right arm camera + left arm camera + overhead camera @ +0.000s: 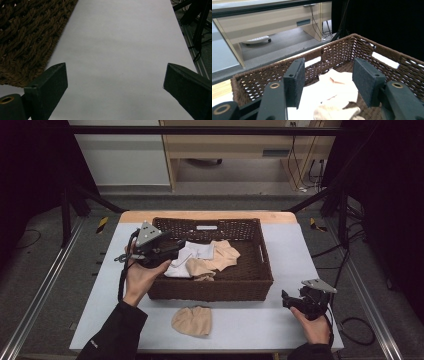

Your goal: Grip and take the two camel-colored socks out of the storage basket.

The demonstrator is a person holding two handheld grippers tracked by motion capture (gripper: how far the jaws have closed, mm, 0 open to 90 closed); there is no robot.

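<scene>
Left tool [172, 251] jaws apart, empty, over wicker basket [215, 290] left side, above white cloth [192, 255] and beige socks [220, 257] inside. Right tool [287, 300] jaws apart, empty, low over counter [295, 250] right of basket. Loose beige sock [192, 320] on counter before basket.

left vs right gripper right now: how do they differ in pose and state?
The left gripper is raised over the brown basket, above the white and beige cloths; the right gripper sits low over the bare table beside the basket. The left gripper's jaws stand less wide apart than the right gripper's. Shared: both are open, with nothing between the jaws.
</scene>
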